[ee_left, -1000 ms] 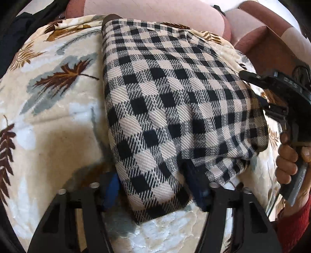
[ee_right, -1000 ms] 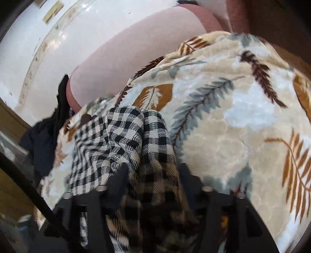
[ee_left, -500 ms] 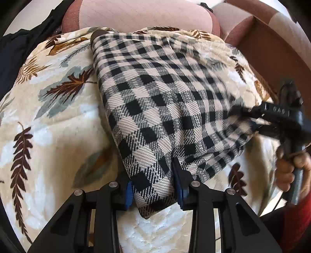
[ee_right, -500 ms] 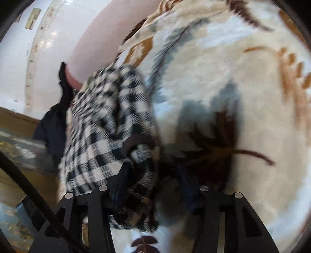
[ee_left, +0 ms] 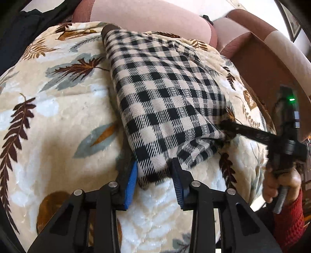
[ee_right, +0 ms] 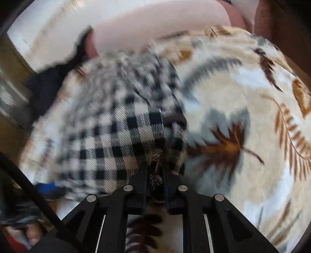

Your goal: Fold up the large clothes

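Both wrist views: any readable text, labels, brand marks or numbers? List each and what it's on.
None readable.
Right gripper: faint raised lettering on its black finger in the left wrist view, too blurred to read.
Green indicator light on that gripper's body: a lit dot, no text.
Checked garment, leaf-print blanket, left gripper: no label or print visible.
Right wrist view: motion-blurred, nothing legible.

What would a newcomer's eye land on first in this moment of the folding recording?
The black-and-white checked garment stands out first, lying folded across the middle of a cream leaf-print blanket. Its near corner sits between the blue pads of the left hand-held gripper, while the right hand-held gripper pinches its right corner. Behind rises a pink and brown sofa back.
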`<state>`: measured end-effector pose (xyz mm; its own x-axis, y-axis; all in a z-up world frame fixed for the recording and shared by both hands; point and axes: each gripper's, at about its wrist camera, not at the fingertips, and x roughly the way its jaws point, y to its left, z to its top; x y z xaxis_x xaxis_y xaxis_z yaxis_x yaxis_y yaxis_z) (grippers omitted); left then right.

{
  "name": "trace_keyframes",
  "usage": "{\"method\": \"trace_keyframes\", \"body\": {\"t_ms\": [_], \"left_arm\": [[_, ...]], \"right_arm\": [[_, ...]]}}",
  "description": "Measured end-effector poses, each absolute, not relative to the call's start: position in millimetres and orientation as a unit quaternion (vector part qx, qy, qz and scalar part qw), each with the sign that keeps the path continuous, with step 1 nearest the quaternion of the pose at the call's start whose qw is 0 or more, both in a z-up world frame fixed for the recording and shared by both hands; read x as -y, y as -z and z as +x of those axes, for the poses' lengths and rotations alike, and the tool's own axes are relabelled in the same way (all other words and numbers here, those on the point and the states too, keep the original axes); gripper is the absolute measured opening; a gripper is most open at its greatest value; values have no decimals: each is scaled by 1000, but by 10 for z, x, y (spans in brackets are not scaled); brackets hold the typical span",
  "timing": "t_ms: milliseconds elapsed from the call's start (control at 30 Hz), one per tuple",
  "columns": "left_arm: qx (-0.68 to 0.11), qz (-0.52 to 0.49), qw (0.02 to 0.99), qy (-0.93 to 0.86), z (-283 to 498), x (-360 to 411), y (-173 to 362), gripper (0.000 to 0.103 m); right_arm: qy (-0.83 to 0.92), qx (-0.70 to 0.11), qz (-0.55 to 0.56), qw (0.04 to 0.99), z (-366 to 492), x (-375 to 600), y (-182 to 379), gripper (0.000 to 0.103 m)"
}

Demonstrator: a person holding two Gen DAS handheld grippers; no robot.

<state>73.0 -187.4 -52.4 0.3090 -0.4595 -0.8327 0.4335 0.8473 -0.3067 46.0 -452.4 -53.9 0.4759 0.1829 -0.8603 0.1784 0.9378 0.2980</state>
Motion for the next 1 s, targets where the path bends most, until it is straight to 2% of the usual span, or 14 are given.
{"method": "trace_keyframes", "body": {"t_ms": [67, 133, 167, 300, 367, 433, 500, 567, 600, 833, 867, 900, 933, 1000], "left_arm": [[-519, -5, 807, 281, 651, 1832, 511, 31], [-522, 8, 806, 281, 607, 1829, 499, 19], [-522, 24, 808, 273, 577, 1816, 498, 17], [-506, 32, 818, 271, 520, 1725, 428, 18], [-501, 10, 820, 275, 549, 1643, 370, 27], [-494, -19, 826, 270, 636, 1565, 319, 60], [-489, -47, 831, 262, 765, 1514, 296, 64], [-491, -79, 825, 268, 968, 1496, 305, 66], [-495, -90, 821, 270, 1056, 1500, 327, 69], [-550, -129, 748, 348, 1399, 1767, 724, 70], [-557, -108, 744, 352, 1411, 1857, 731, 63], [-557, -65, 752, 346, 1392, 1967, 701, 40], [-544, -28, 768, 336, 1364, 2022, 621, 37], [-523, -21, 782, 339, 1342, 1999, 446, 34]], "right_arm": [[14, -525, 182, 831, 405, 4560, 605, 14], [25, -535, 177, 825, 329, 4583, 584, 13], [30, -542, 165, 823, 292, 4573, 574, 13], [40, -576, 140, 805, 167, 4557, 651, 14], [65, -566, 125, 813, 52, 4655, 604, 16], [75, -529, 144, 833, -37, 4791, 477, 28], [72, -480, 198, 851, -91, 4988, 331, 63], [56, -429, 250, 866, -82, 5152, 226, 75], [51, -417, 264, 868, -19, 5196, 223, 77], [-16, -482, 330, 811, 602, 5051, 776, 76], [-38, -489, 343, 801, 665, 4960, 836, 66], [-52, -490, 352, 796, 694, 4909, 856, 43], [-71, -491, 370, 786, 725, 4843, 854, 42], [-80, -474, 376, 792, 685, 4765, 770, 42]]}}
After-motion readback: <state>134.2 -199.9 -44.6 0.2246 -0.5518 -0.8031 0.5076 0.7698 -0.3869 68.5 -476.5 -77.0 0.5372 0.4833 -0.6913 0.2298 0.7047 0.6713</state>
